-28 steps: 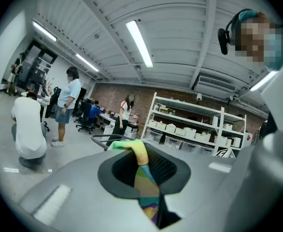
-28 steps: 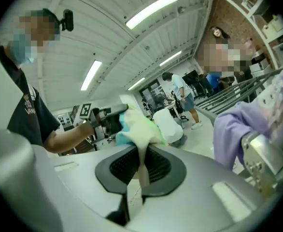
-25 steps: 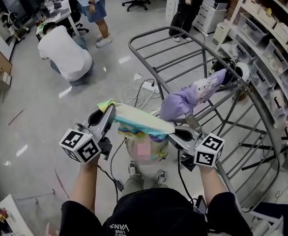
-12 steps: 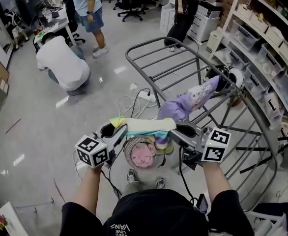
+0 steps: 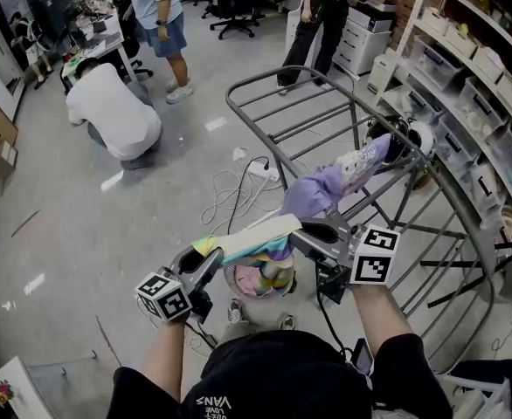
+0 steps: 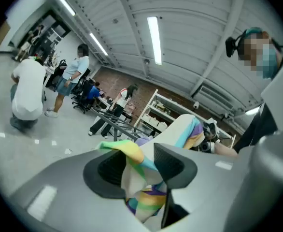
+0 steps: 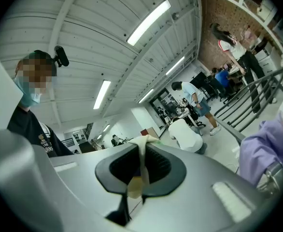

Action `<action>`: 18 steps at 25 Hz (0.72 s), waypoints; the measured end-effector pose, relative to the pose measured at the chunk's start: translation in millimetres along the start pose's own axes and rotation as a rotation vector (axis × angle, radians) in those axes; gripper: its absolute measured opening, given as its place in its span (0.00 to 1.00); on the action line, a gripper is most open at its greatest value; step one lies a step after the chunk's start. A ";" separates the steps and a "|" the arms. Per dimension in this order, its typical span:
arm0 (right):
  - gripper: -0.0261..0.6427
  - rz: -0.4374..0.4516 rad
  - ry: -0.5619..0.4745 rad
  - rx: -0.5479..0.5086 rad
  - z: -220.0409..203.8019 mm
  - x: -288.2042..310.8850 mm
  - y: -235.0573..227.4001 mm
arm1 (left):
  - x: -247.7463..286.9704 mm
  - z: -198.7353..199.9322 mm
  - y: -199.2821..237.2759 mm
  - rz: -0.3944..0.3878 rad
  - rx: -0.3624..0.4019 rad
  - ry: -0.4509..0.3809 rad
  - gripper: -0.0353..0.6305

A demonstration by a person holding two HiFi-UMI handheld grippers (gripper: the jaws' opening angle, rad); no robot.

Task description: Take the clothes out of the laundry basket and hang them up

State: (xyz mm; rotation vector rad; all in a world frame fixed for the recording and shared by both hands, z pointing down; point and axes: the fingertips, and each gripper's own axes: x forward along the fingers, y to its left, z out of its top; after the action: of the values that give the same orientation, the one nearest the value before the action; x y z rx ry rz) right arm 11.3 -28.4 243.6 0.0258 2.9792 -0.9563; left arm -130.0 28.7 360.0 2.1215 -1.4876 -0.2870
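The round, pale, ribbed-wall laundry basket (image 5: pixel 230 279) stands on the grey floor and holds a crumpled pink garment (image 5: pixel 250 280); what else lies in it is hidden by the cloth hanging over its mouth. Straight above the basket, a pastel-striped cloth in yellow, green, turquoise and purple (image 5: pixel 252 236) is stretched between the two claws, and one end of it droops toward the basket's opening. The left gripper (image 5: pixel 205 264) is above the basket's left rim. Its jaws have just been opening and now stand apart, with the striped cloth (image 6: pixel 134 156) bunched loosely between them and against one pad, no longer squeezed. The right gripper (image 5: pixel 307 231) is higher, above the basket's right rim, and its jaws are pinched together on a thin cream edge of the same cloth (image 7: pixel 140 153), which rises as a narrow fold between the black pads. Beyond the basket, up and to the right in the head view, a lilac garment with a pale printed end (image 5: pixel 321 190) is draped over a rail of the grey metal drying rack (image 5: pixel 278 75), well above the basket and clear of it. Farther right of the basket, white shelving carries rows of pale plastic storage bins (image 5: pixel 492 59); their contents cannot be made out.
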 end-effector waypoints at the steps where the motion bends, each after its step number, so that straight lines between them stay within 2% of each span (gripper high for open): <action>1: 0.08 0.001 -0.004 0.005 0.5 1.0 0.1 | -5.7 0.5 -1.1 -0.013 -0.018 -0.019 0.29; 4: 0.08 -0.005 -0.014 0.008 4.1 3.9 -0.8 | -21.2 -0.4 -7.0 -0.056 -0.046 -0.054 0.30; 9: 0.08 -0.022 -0.019 0.006 11.9 9.3 -3.6 | -36.4 -6.5 -17.5 -0.101 -0.038 -0.065 0.35; 11: 0.08 -0.026 -0.013 0.002 11.7 11.5 -4.4 | -39.3 -11.5 -20.8 -0.084 -0.032 -0.044 0.37; 13: 0.08 -0.041 0.007 -0.017 7.7 15.4 -5.3 | -40.7 -17.0 -19.2 -0.031 0.032 -0.019 0.38; 15: 0.08 -0.085 0.010 -0.038 5.3 18.2 -10.9 | -42.6 -23.1 -14.4 0.033 0.130 -0.004 0.39; 18: 0.08 -0.150 -0.042 -0.025 12.7 16.1 -23.7 | -48.3 -42.9 -9.7 0.093 0.253 0.073 0.43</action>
State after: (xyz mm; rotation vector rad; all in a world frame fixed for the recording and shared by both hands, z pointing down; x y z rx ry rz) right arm -5.1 -54.8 246.7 -0.2178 2.9893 -0.9193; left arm -120.5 88.4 384.7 2.2204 -1.6467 0.0141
